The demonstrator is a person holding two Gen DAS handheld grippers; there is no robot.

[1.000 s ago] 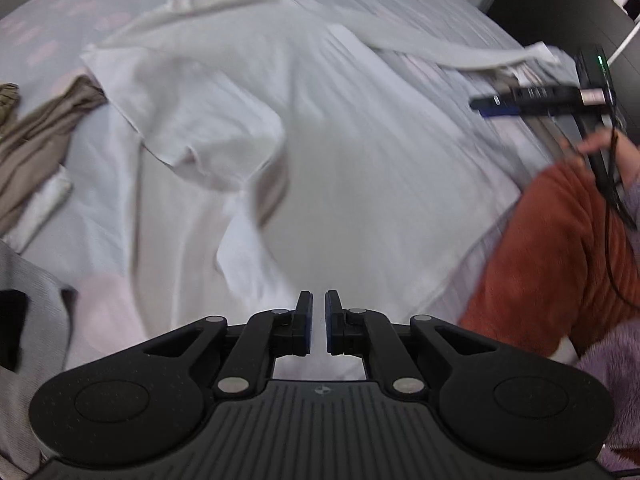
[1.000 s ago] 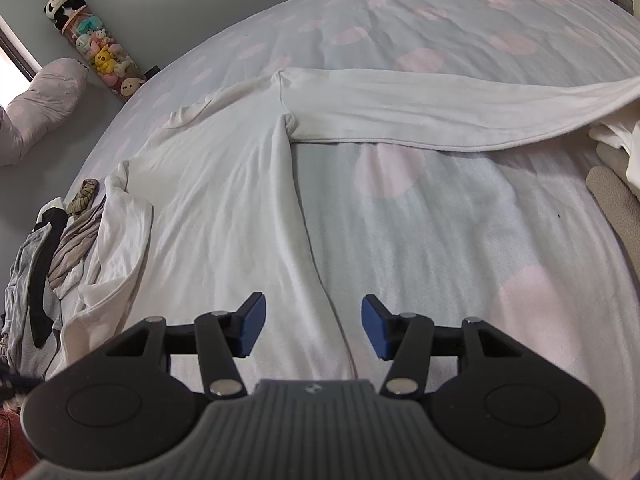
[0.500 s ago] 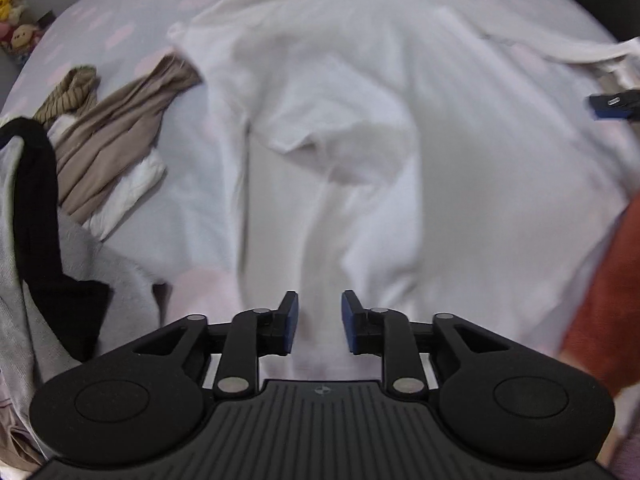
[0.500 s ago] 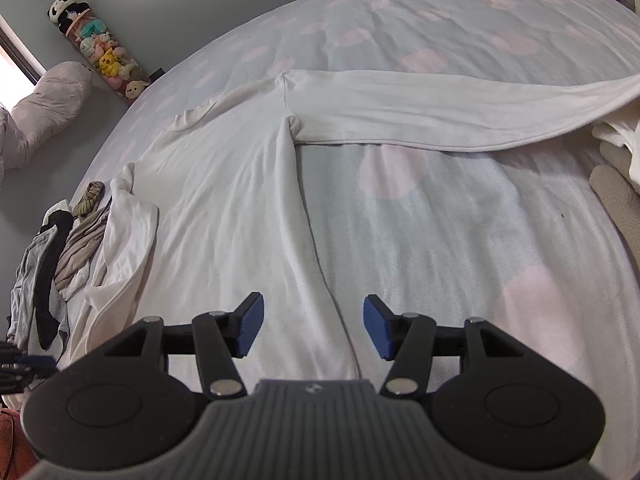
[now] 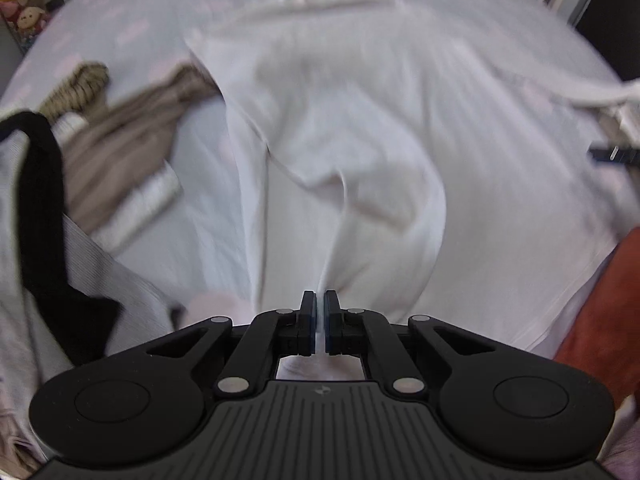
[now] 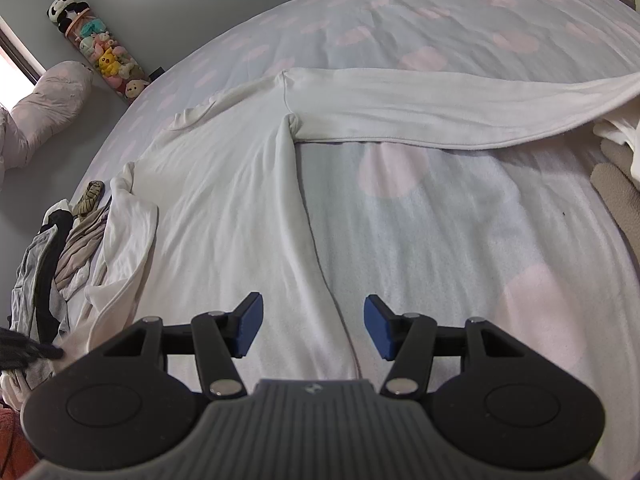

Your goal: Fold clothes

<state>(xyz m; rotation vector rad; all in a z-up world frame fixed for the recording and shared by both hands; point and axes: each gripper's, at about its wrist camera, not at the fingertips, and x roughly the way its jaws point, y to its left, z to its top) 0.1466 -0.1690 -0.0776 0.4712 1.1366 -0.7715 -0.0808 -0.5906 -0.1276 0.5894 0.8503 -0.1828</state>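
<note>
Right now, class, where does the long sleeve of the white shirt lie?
In the right wrist view, the long sleeve stretches rightward across the spotted bedspread, beyond the open right gripper, ending near the beige garment.

The right tool (image 6: 313,328) is hovering with its jaws wide apart over the side edge of a white shirt (image 6: 224,208) that is lying spread on the bed (image 6: 460,240). One sleeve (image 6: 440,108) is stretching out to the right. A clothes pile (image 6: 56,248) is sitting at the left edge, touching the shirt.
</note>
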